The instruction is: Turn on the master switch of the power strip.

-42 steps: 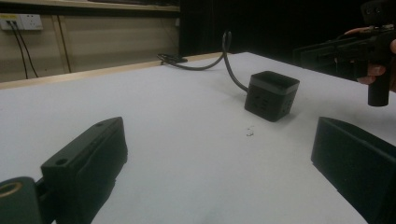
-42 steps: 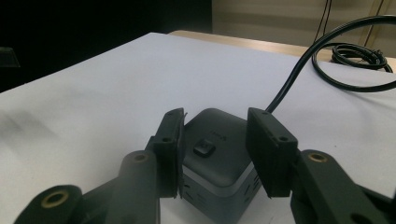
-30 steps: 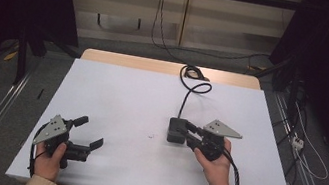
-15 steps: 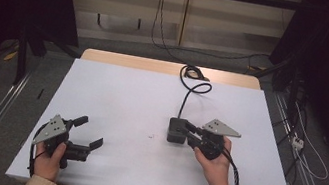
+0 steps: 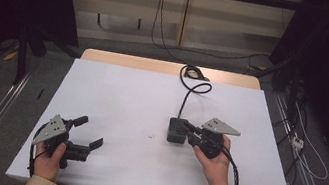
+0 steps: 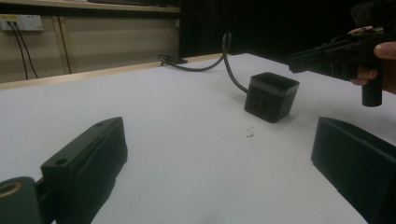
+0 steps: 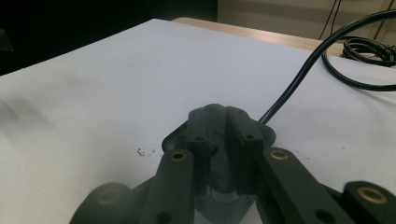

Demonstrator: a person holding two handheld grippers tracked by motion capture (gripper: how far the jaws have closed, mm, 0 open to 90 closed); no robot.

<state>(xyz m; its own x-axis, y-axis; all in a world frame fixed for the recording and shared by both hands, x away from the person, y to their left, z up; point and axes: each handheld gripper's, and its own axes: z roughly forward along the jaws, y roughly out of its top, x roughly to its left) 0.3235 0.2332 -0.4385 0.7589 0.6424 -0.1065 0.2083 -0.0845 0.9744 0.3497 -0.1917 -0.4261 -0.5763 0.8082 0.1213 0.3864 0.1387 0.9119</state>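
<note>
- Dark surroundings framed a white table [image 5: 116,94] with a wooden strip along its far edge, and a pale wall panel stood beyond it, cables hanging down its face.
- On the right half of the table sat a small black box [image 5: 177,130] with a grey top, resting flat on the surface.
- From the box a black cable [image 5: 186,96] ran toward the far edge and ended in loose coils there.
- The right hand-held gripper [image 5: 192,129] pointed leftward at the box, its tips at the box's near side, with a grey three-cornered plate on top.
- In the right gripper view its jaws stood nearly together, and they had just been closing; the box lay just ahead of them, and whether any part of it was pinched could not be told.
- The left hand-held gripper [image 5: 88,133] rested at the near left of the table, well apart from the box, jaws spread wide with nothing between them.
- A few tiny dark specks [image 5: 151,135] lay on the table just left of the box.
</note>
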